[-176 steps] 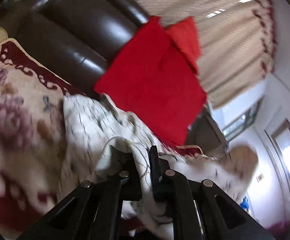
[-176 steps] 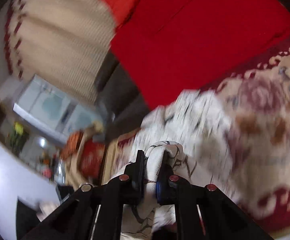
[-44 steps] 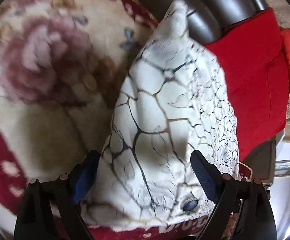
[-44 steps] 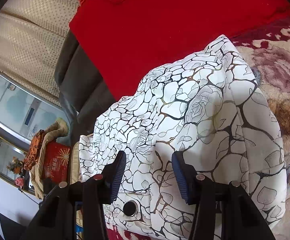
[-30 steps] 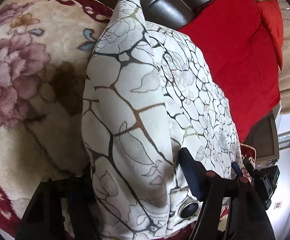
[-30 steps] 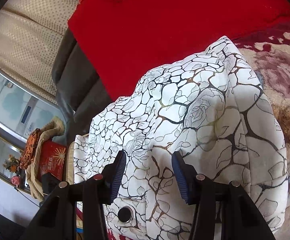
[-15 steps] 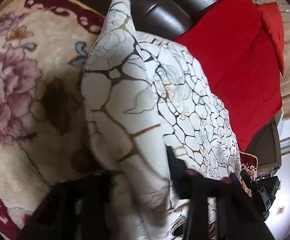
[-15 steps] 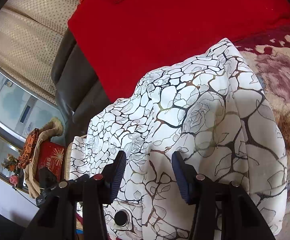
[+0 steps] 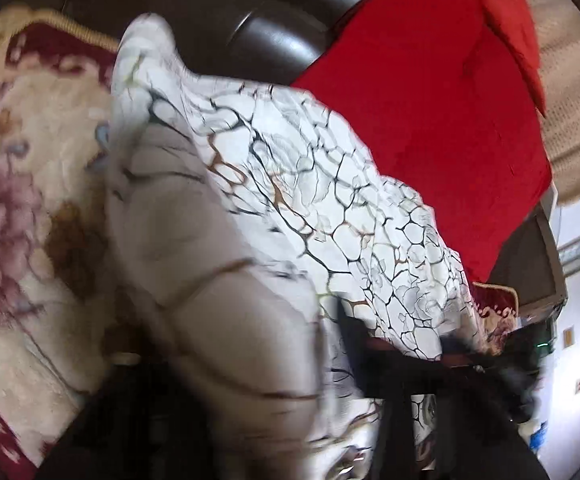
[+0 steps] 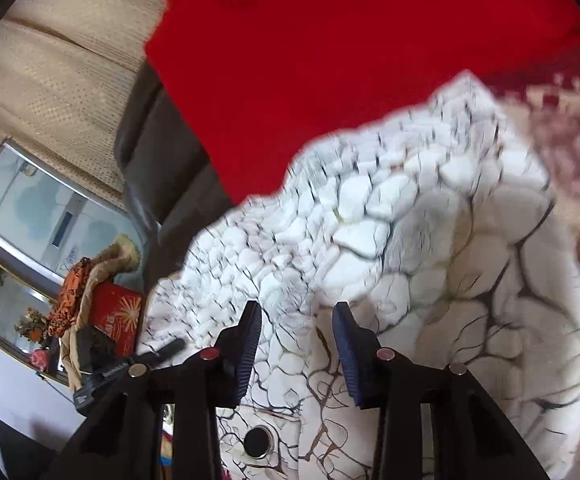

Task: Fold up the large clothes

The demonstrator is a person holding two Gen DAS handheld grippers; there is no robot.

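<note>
A white garment (image 9: 330, 184) with a dark crackle-and-rose print lies bunched on a floral blanket (image 9: 13, 200). In the left wrist view a thick fold bulges between the jaws of my left gripper (image 9: 233, 340) and covers its left finger. The jaws are closing, and the blur hides whether the pads press. In the right wrist view the same garment (image 10: 430, 216) spreads ahead of my right gripper (image 10: 297, 308). Its jaws are closing with cloth lying between the blue pads (image 10: 249, 340), a gap still showing. A metal snap (image 10: 257, 442) sits on the garment's near edge.
A big red cushion (image 9: 430, 92) leans on the dark leather sofa back (image 9: 217, 8) just behind the garment. Beige curtains (image 10: 69, 48) hang beyond. Past the sofa arm stand a red box (image 10: 119, 314) and a glass-fronted cabinet (image 10: 29, 208).
The right jaws have narrowed around the cloth. The left gripper has risen and the fold now bulges higher between its fingers. Both views have gone blurry.
</note>
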